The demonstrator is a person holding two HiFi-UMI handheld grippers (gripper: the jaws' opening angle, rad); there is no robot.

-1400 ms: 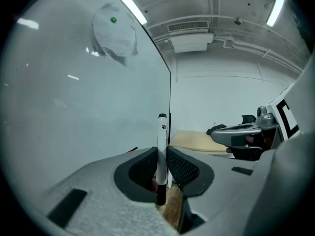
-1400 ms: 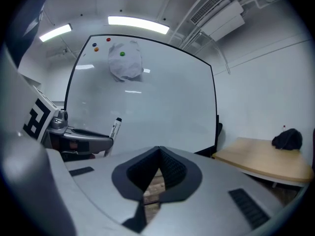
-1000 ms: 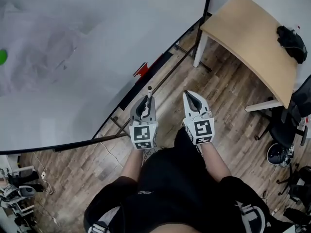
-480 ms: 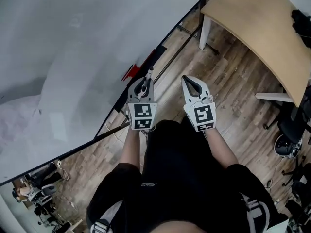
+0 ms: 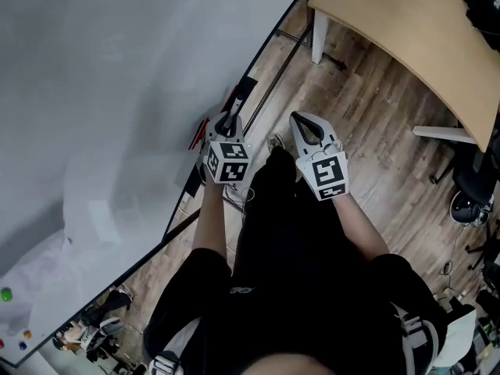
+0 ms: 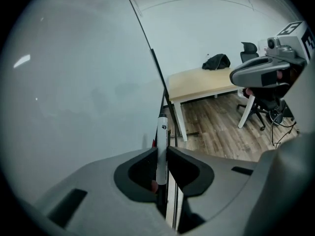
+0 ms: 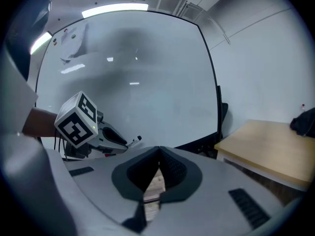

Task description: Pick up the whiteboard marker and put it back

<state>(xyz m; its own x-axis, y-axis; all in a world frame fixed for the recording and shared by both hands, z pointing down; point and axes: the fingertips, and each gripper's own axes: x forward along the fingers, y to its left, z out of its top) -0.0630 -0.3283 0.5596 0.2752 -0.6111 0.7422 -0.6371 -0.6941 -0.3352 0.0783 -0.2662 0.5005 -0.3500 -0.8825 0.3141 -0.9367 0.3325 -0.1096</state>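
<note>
The left gripper (image 5: 231,118) is closed tight on the white marker (image 6: 161,144), which sticks out past its tips. It is close to the bottom edge of the whiteboard (image 5: 117,92), near a small red thing (image 5: 199,133) there. Just beside it, the right gripper (image 5: 301,119) has its jaws pressed together with nothing in them. Farther off stands a wooden table (image 5: 406,30).
</note>
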